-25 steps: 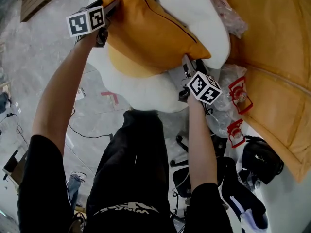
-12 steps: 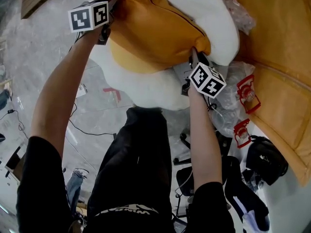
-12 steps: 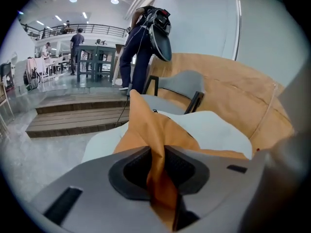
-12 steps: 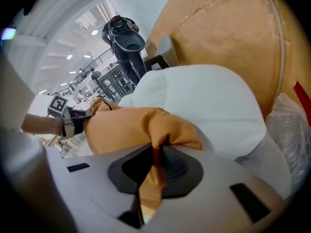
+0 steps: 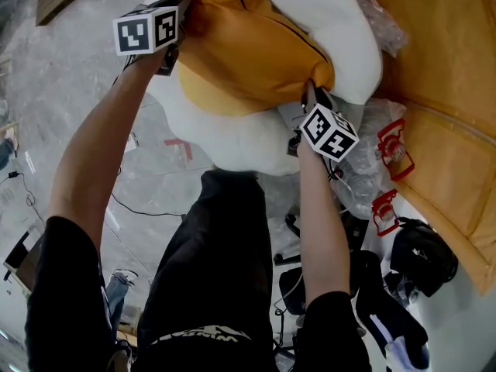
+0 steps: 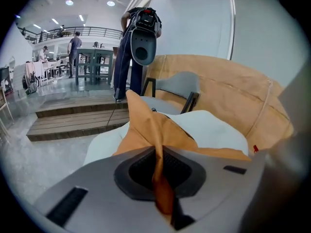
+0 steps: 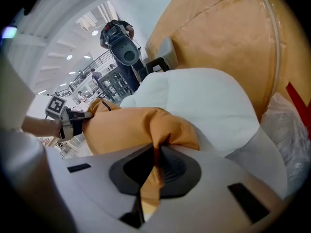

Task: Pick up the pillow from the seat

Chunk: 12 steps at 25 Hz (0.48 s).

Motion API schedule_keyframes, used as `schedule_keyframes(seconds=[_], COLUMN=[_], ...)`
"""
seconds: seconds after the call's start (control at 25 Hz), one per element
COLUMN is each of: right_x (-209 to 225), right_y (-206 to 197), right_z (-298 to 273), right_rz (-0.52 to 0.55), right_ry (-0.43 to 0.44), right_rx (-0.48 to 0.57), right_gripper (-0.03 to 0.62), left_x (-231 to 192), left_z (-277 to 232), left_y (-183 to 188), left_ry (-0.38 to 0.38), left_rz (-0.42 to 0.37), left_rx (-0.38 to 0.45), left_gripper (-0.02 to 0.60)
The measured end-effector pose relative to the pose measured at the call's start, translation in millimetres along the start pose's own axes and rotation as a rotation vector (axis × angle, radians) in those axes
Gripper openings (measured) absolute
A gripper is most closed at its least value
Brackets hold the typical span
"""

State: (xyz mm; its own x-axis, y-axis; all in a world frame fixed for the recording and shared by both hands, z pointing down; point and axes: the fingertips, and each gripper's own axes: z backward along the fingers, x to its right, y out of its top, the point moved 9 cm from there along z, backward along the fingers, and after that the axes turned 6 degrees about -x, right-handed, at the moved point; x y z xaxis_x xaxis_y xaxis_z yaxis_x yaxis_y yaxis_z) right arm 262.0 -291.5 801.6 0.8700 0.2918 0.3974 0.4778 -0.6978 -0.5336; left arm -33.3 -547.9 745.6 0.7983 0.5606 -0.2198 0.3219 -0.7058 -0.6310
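Observation:
An orange pillow (image 5: 248,45) lies on a white fluffy seat (image 5: 232,138). My left gripper (image 5: 182,14) is shut on the pillow's left corner; its jaws have just been closing, and orange fabric (image 6: 158,174) is pinched between the pads. My right gripper (image 5: 311,95) is shut on the pillow's right corner and has also just been closing; the cloth (image 7: 154,171) is bunched between its pads. In the right gripper view the pillow (image 7: 126,125) stretches across to the left gripper (image 7: 80,118). In the left gripper view the pillow (image 6: 146,125) rises as a fold from the jaws.
A large orange cushion (image 5: 442,91) fills the right side. Crumpled clear plastic (image 5: 364,169) with red clips (image 5: 391,149) lies next to the seat. A black bag (image 5: 418,258) and cables (image 5: 132,211) sit on the floor. A person with a backpack (image 6: 141,38) stands beyond, near wooden steps (image 6: 73,120).
Both grippers went from open at the pillow's two corners to shut on the fabric. The left corner is now bunched up and pulled slightly toward the left gripper.

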Motion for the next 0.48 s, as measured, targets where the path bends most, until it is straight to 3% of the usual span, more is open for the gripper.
schedule_keyframes(seconds=[0.24,0.48], right_x=[-13.7,-37.3], right_y=[1.0,18.0], right_z=[38.0,128.7], right_rz=[0.033,0.153], right_ry=[0.018,0.031], right_rx=[0.045,0.102], right_gripper=[0.04,0.04], left_x=[9.2,37.5], left_z=[44.3,143.1], left_y=[3.8,-3.4], left_ry=[-0.022,-0.024], left_rz=[0.006,0.01], left_rx=[0.039,0.092], left_gripper=[0.026,0.026])
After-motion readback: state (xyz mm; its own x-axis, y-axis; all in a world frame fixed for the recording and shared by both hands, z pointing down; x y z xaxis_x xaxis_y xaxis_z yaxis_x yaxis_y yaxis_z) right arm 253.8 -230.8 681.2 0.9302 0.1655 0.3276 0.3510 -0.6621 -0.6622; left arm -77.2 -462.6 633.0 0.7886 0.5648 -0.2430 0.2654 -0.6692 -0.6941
